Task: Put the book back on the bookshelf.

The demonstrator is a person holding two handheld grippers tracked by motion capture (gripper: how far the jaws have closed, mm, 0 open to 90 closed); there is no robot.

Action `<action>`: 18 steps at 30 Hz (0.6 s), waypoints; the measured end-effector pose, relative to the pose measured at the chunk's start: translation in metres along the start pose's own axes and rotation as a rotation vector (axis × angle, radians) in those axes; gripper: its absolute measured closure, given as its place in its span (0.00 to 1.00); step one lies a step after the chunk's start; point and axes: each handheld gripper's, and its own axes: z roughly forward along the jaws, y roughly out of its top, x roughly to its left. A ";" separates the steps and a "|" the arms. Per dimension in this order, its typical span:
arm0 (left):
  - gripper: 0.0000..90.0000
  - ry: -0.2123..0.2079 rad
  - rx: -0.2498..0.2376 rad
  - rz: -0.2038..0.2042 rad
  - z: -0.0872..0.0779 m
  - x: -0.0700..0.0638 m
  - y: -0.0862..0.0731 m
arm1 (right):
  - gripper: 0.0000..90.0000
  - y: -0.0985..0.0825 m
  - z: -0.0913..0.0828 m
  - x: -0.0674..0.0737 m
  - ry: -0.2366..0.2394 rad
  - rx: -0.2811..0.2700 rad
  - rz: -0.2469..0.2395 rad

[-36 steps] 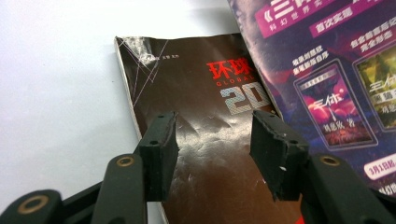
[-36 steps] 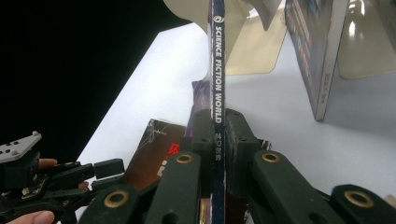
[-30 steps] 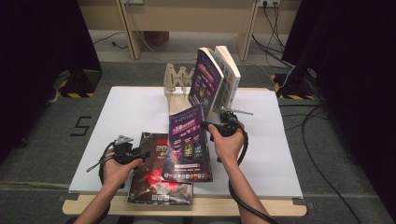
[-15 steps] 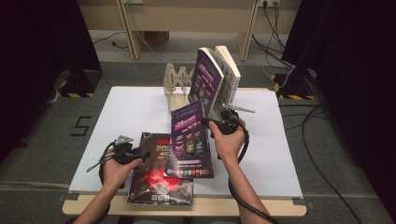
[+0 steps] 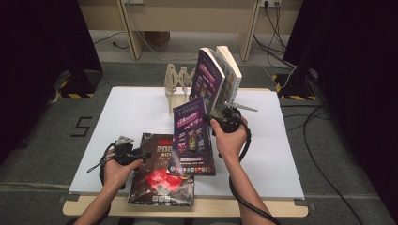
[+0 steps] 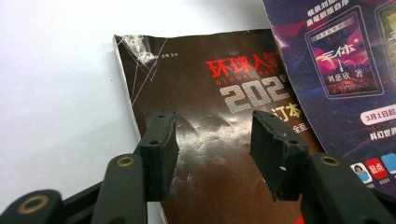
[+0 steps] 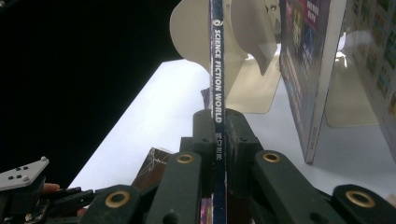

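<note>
Right gripper point(image 7: 218, 122) clamped the thin, floppy purple magazine point(image 5: 191, 136) by its stiff spine, tilted above the table point(image 5: 131, 112) near the rack point(image 5: 177, 80), while left gripper point(image 6: 212, 154) gaped wide over the dark magazine point(image 6: 205, 116)

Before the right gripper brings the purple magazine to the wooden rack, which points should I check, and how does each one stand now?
1. Right gripper shut on the purple magazine at its spine: ok.
2. Magazine lifted free of the dark magazine: cannot tell; its lower edge shows over the dark cover.
3. Free slots in the wooden rack: ok; the left slots are open, and two books lean at the right.
4. Left gripper open above the dark magazine, holding nothing: ok.
5. Path over the white table to the rack free of things: ok.
</note>
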 end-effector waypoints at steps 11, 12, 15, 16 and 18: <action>0.56 0.001 0.008 0.006 0.000 0.000 0.000 | 0.94 0.006 -0.002 0.002 0.003 -0.023 0.002; 0.56 0.001 0.009 0.007 0.001 0.000 0.000 | 0.94 0.007 -0.002 0.002 0.003 -0.025 -0.001; 0.56 -0.002 0.008 0.004 0.001 -0.001 -0.001 | 0.94 0.008 -0.002 0.002 0.004 -0.032 -0.003; 0.56 -0.002 0.008 0.004 0.001 -0.001 -0.001 | 0.94 0.008 -0.003 0.002 0.003 -0.031 -0.006; 0.56 -0.002 0.008 0.005 0.001 -0.001 0.000 | 0.94 0.009 -0.003 0.002 0.004 -0.034 -0.006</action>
